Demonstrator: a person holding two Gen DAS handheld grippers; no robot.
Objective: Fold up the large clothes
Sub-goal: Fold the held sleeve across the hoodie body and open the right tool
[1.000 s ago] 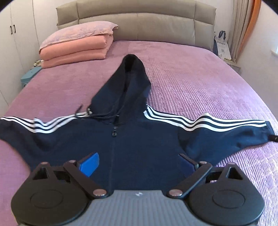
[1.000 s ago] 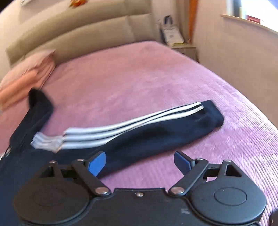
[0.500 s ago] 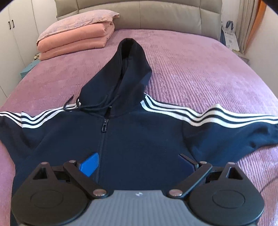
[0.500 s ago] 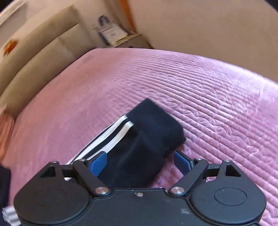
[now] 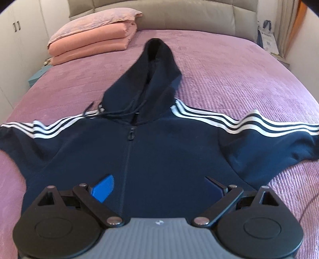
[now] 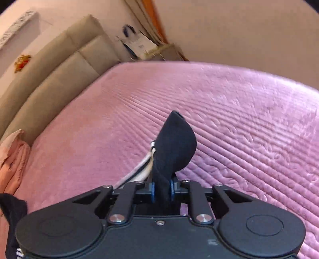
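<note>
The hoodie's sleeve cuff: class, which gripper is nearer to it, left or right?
Right. The right gripper is closing, its fingers pinching the sleeve cuff. The left gripper hovers open over the hoodie's lower front.

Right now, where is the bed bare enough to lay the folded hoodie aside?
Bare bedspread lies right of the hood, up to the headboard. The far-left corner is crowded with a pillow on folded blankets.
</note>
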